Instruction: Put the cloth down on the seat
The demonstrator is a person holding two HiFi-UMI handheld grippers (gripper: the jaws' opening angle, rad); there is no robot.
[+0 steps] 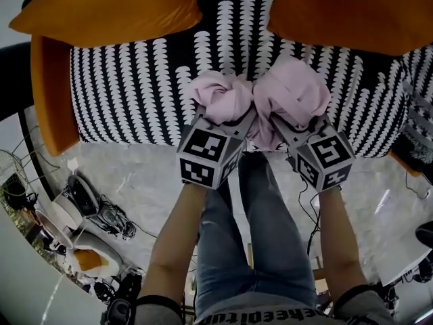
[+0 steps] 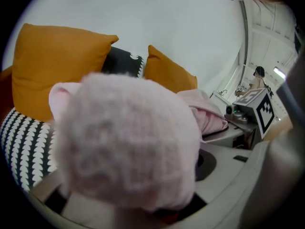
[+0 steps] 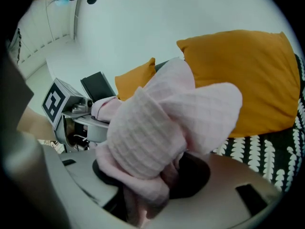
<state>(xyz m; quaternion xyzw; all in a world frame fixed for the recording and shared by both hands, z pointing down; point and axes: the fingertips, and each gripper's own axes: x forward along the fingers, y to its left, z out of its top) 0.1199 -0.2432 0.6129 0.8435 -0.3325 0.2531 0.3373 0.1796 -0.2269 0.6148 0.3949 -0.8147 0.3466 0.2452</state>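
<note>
**Item:** pink waffle-weave cloth [image 1: 291, 90], bunched in two lumps at centre frame of the head view, over the front part of the seat. Contact with the seat cannot be told.

**Holders:**
- Left gripper [image 1: 226, 117]: clamped on the left lump, which fills nearly all of the left gripper view.
- Right gripper [image 1: 298, 122]: clamped on the larger right lump (folds spill over its jaws).

**Surface:**
- Black upholstered seat printed with rows of white scallops [image 1: 135, 87], across the upper half of the frame.
- Orange fabric cushion [image 1: 108, 9], upper left.
- Second orange cushion [image 1: 352, 5], upper right.
- Orange padded arm [image 1: 54, 90], left edge.

**Room:**
- Pale marbled floor [image 1: 135, 175], below the seat.
- Cables and gear [image 1: 101, 212], lower left.
- Plain white wall [image 2: 167, 18], behind the cushions.
</note>
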